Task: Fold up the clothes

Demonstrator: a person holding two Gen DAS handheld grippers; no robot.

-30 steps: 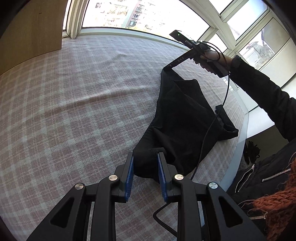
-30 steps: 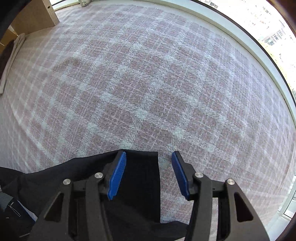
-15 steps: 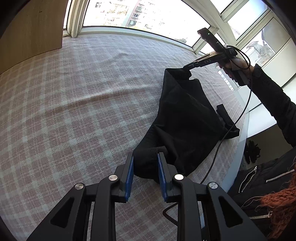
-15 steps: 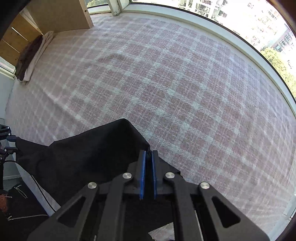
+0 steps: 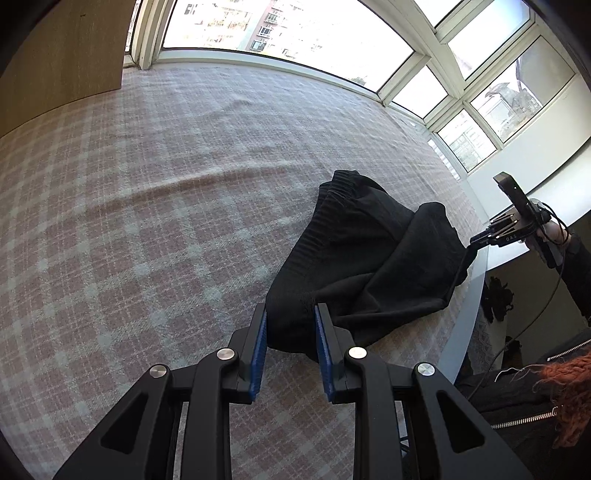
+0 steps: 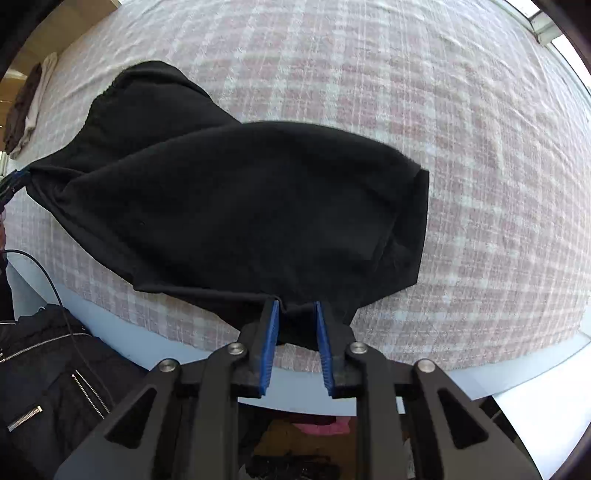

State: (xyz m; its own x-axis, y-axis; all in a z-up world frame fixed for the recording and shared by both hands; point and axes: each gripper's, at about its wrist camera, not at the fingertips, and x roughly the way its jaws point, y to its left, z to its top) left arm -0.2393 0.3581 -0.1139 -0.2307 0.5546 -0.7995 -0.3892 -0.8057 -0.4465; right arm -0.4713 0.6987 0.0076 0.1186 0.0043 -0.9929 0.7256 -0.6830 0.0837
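A black garment [image 5: 362, 258] lies bunched on the pink plaid bed cover [image 5: 166, 206], its ribbed waistband toward the window. My left gripper [image 5: 290, 325] is shut on a bunched end of it near the bed's front. In the left wrist view my right gripper [image 5: 476, 242] holds the far right corner past the bed edge. In the right wrist view the garment [image 6: 240, 199] spreads over the cover [image 6: 461, 129], and my right gripper [image 6: 295, 314] is shut on its near edge, jaws held apart by the thick fabric.
Windows [image 5: 295, 33] run along the far side of the bed. A wooden panel [image 5: 55, 55] stands at the far left. The bed's pale edge [image 6: 369, 380] is just ahead of the right gripper. Folded cloth [image 6: 26, 107] lies at the far left corner. My black jacket [image 6: 55, 373] is nearby.
My right gripper, shut on the garment's corner, has swung down and to the right, past the bed edge. The garment has dropped from hanging to lying bunched on the cover. The left gripper kept its hold.
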